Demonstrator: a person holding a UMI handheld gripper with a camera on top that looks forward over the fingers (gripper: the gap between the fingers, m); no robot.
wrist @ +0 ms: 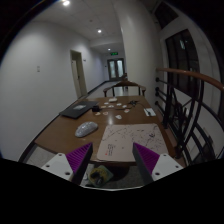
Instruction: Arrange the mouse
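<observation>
Tongs approaching mouse, nothing gripped yet.
Tongs [112,158] are hanging spread above the near edge of the worktop [70,132], purple pads [148,155] apart with only papers [125,135] showing between them. Mouse [86,128] is sitting on the worktop ahead of the fingers and off toward the left one, near a dark laptop [78,109]. Judgement: swinging left and dropping low to straddle the mouse across its sides should be giving a square grip. Tongs are pointing forward, tilted slightly down along the worktop.
</observation>
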